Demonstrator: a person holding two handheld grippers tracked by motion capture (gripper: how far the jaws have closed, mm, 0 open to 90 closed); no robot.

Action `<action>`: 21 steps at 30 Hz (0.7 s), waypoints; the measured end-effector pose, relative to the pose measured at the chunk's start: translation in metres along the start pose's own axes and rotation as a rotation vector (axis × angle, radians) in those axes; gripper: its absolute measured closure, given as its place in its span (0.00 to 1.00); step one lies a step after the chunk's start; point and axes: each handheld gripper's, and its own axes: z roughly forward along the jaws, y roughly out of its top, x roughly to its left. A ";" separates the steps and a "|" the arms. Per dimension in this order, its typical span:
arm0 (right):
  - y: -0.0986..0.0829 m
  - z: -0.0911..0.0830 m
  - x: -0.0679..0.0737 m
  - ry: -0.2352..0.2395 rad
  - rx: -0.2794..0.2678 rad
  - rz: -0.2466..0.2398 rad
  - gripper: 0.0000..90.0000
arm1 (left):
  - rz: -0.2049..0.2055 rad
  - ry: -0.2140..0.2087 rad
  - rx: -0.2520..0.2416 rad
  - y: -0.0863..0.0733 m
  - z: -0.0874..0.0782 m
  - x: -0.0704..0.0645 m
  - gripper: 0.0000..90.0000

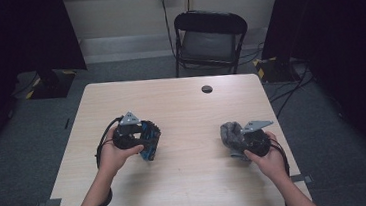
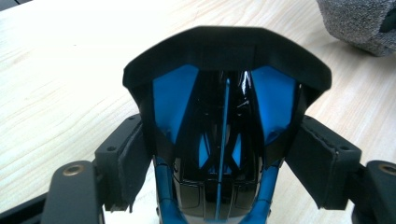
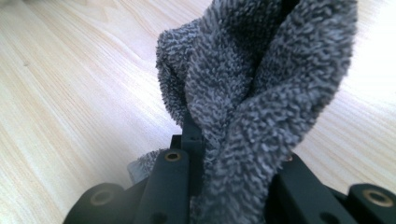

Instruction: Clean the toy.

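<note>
Toy (image 2: pixel 219 135): a glossy black and blue plastic thing with a dark curved top edge, sitting between the left gripper's jaws; I cannot tell what it is beyond that. From above it (image 1: pixel 149 138) lies left of the table's middle, well apart from the cloth.
Left gripper (image 1: pixel 141 136): held in the person's left hand (image 1: pixel 115 156), pointing toward the cloth's side of the table. In the left gripper view its pads (image 2: pixel 130 163) stand spread wide, close against the toy's two flanks, gripping it at its widest part.
Cloth (image 3: pixel 252 93): grey terry, bunched and folded, rising out from between the right gripper's jaws. From above it (image 1: pixel 231 134) sits right of the toy, low over the table; whether it touches the wood I cannot tell. Its edge (image 2: pixel 359 23) also shows in the top corner of the left gripper view.
Right gripper (image 1: pixel 239 140): in the person's right hand (image 1: pixel 271 160), pointing toward the toy. Its jaws are nearly closed, pinching a thick fold of the cloth.
Table (image 1: pixel 186 102): light wood grain, with a round dark grommet (image 1: pixel 207 89) beyond the toy and cloth, near the far edge.
Chair (image 1: pixel 209 40): black, folding, past the table's far edge, behind the grommet.
Floor (image 1: pixel 39 145): grey carpet around the table.
</note>
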 end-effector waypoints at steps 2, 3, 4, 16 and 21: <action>-0.001 0.001 0.000 0.004 0.000 0.005 0.86 | 0.000 0.005 0.005 0.000 0.003 0.001 0.28; -0.001 0.001 0.000 0.004 0.000 0.004 0.86 | -0.012 0.003 -0.003 -0.001 0.005 0.001 0.28; -0.002 0.002 0.000 0.004 0.002 0.002 0.86 | -0.005 0.006 0.004 -0.001 0.007 0.001 0.28; -0.005 0.007 0.000 0.003 0.000 0.015 0.86 | -0.019 0.027 0.026 -0.008 0.022 0.007 0.28; -0.005 0.011 0.000 0.009 -0.001 0.017 0.86 | -0.039 0.033 0.039 -0.014 0.027 0.010 0.28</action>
